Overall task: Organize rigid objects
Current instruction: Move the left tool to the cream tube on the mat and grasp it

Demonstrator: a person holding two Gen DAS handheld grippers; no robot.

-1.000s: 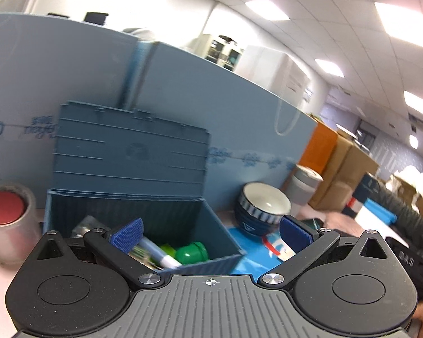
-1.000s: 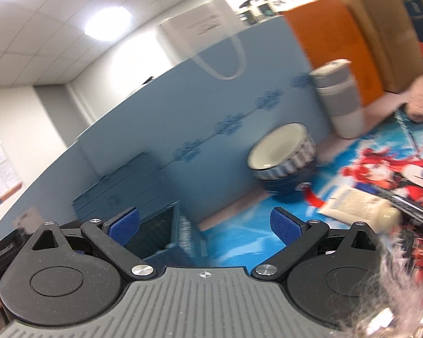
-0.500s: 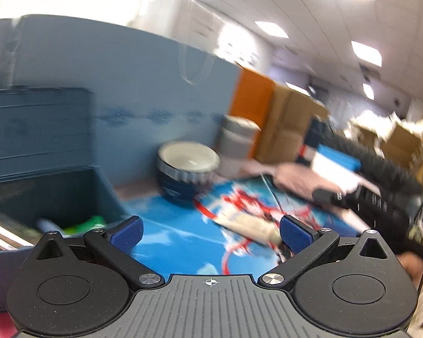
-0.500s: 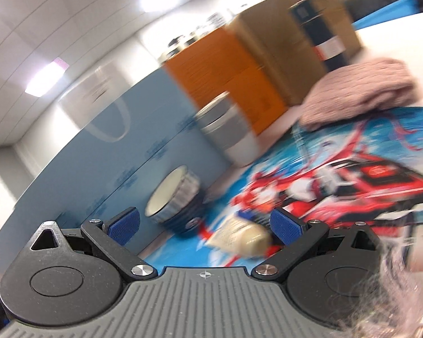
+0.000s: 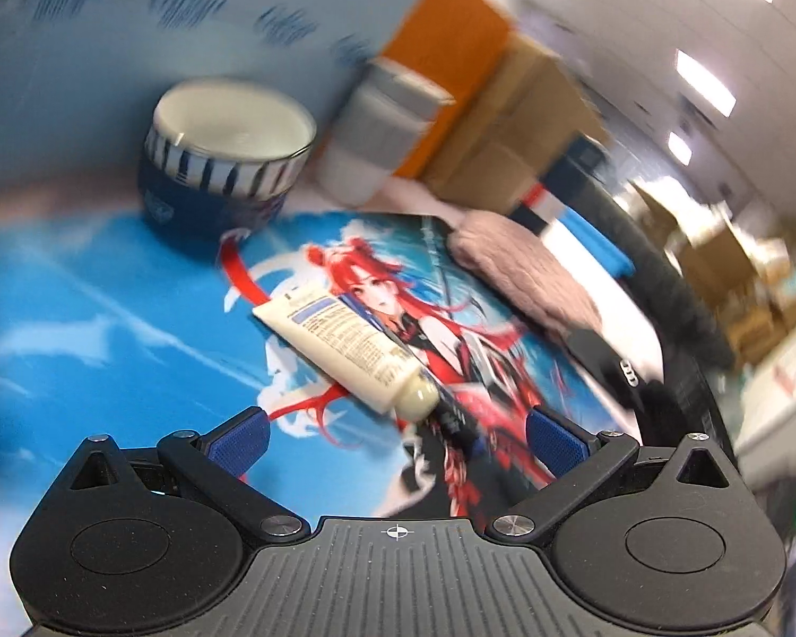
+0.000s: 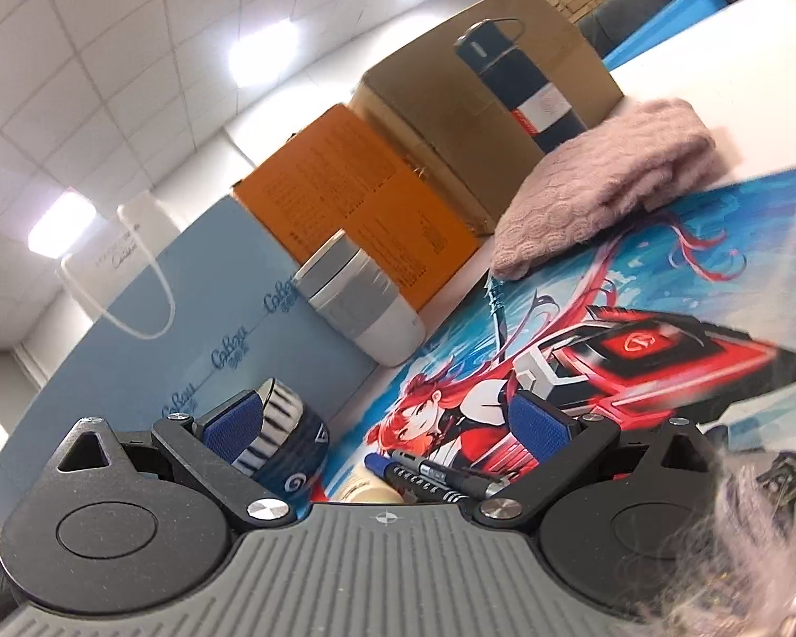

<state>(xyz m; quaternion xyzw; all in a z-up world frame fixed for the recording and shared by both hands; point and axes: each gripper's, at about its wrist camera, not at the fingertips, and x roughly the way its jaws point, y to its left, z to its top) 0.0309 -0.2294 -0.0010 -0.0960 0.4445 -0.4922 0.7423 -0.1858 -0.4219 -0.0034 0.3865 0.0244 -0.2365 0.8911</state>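
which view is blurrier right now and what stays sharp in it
Left wrist view is blurrier: the bowl, cup and background streak with motion, while the left claw and cream tube stay fairly sharp. Right wrist view is mostly crisp; ceiling lights glare.

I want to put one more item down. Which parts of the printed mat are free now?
Free: the blue part of the mat, left of the cream tube and in front of the striped bowl. Crowded: the right side, where the tube, dark pens and pink knit cloth lie close together.
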